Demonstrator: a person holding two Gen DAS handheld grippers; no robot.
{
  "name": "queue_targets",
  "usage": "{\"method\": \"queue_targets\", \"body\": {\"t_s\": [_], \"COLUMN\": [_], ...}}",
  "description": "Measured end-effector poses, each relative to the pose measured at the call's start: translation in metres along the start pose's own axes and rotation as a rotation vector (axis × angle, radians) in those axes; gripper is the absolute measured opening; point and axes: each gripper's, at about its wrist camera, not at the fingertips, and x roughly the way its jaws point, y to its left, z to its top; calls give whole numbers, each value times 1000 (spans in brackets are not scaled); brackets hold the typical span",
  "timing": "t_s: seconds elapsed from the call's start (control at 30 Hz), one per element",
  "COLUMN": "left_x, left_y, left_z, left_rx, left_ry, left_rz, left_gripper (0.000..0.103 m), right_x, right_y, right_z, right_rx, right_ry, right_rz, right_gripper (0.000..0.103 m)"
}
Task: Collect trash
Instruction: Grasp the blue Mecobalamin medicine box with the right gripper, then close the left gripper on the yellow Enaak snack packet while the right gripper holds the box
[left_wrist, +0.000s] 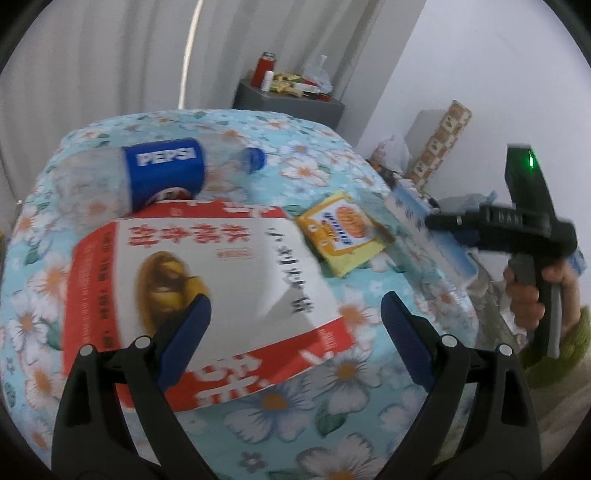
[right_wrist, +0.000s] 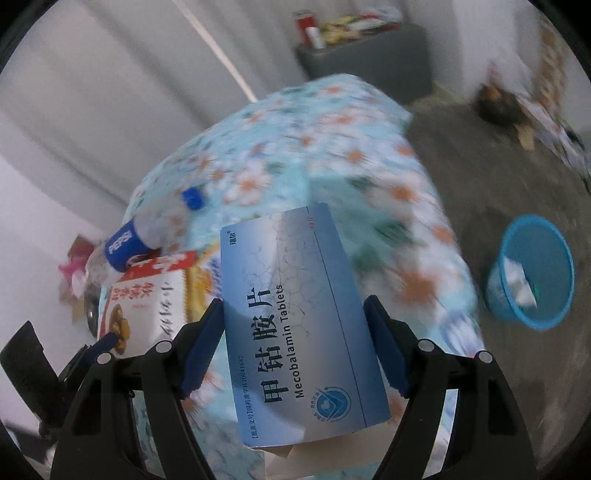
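Observation:
My right gripper is shut on a blue Mecobalamin tablet box and holds it above the table edge; the box also shows in the left wrist view. My left gripper is open over a red and white carton lying on the flowered tablecloth. An empty Pepsi bottle lies behind the carton. A yellow snack packet lies to its right. A blue waste basket stands on the floor at the right with white scraps inside.
A grey cabinet with bottles and packets stands behind the table. Bags and boxes lie on the floor by the far wall. More clutter lies on the floor at the left.

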Motion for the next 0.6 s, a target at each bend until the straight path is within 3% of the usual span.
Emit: {"method": "queue_targets", "body": {"t_s": [0.17,0.37,0.47,0.5,0.6], "left_x": [14,46,66,78,101], "left_y": [-20,-52,-76,-88,-103], "left_z": [9,21,18,13,-3], "left_rx": [51,189,353,464,663], "left_ry": [5,38,54,66,85], "left_rz": [-40,-45,44,110,268], "left_gripper": [88,66,63,63,56], "right_x": [3,9,11,11,14], "right_y": [-35,-55,-61,-63,-64], "right_z": [-22,-33,-33,-33,-33], "right_rx": [117,200,219,222,221], "right_ry": [35,27,29,30,31], "right_rz": [22,106,144,154,170], "right_gripper": [74,74,74,74,74]}}
